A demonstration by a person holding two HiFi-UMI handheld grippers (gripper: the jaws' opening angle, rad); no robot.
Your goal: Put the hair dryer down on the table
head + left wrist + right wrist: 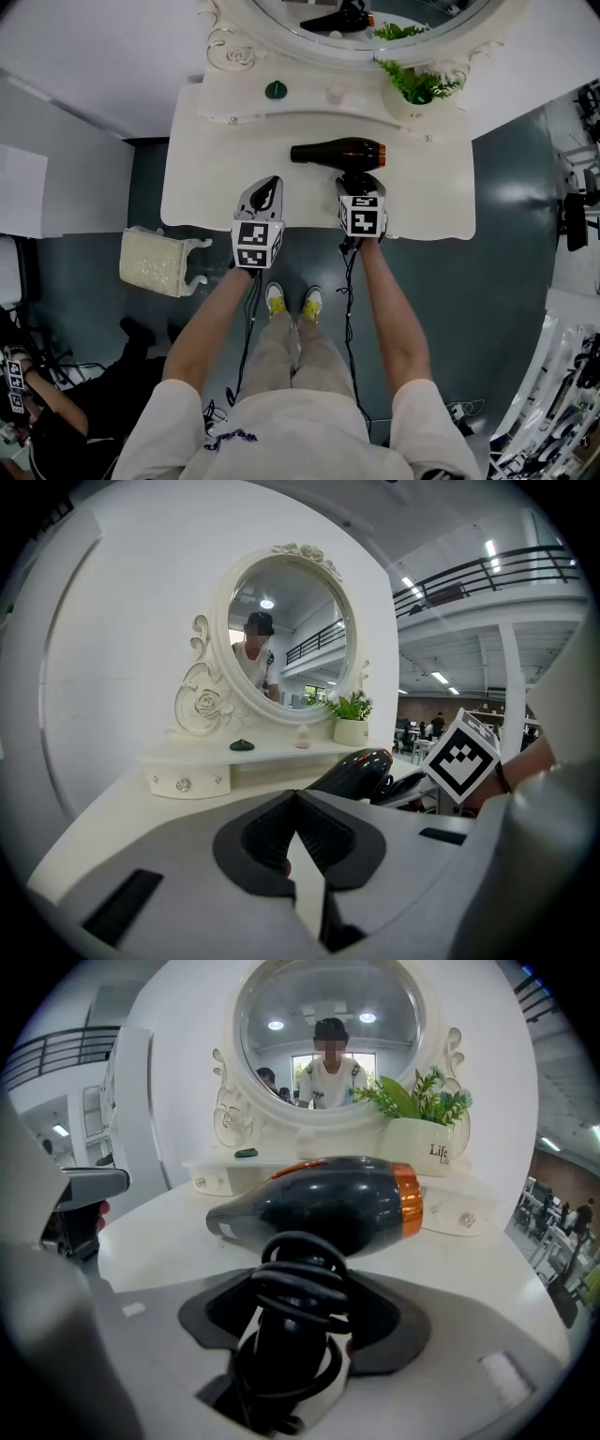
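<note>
Hair dryer [339, 151] looks basically down already. It's lying on its side on the white table [202, 183], just in front of the little shelf under the mirror [328, 1026]. The barrel runs crosswise, with the narrow nozzle to the person's left and the orange ring at the fat end on the right. The handle [286, 1349] pokes back toward the person, straight into the right gripper [300, 1297]. Its jaws stand wide on either side with a sliver of tabletop showing through, so to me it reads as let go rather than clamped. Grabbing it there makes sense: the handle's the only skinny bit, and the cord [298, 1274] is wound round it in fat rubbery loops so nothing dangles. The body is glossy dark plastic, smooth and rounded, so I'd guess it could rock a touch on that slick top. The left gripper [298, 803] hangs just beside it near the table's front edge, jaws pinched together on nothing, keeping out of the way.
</note>
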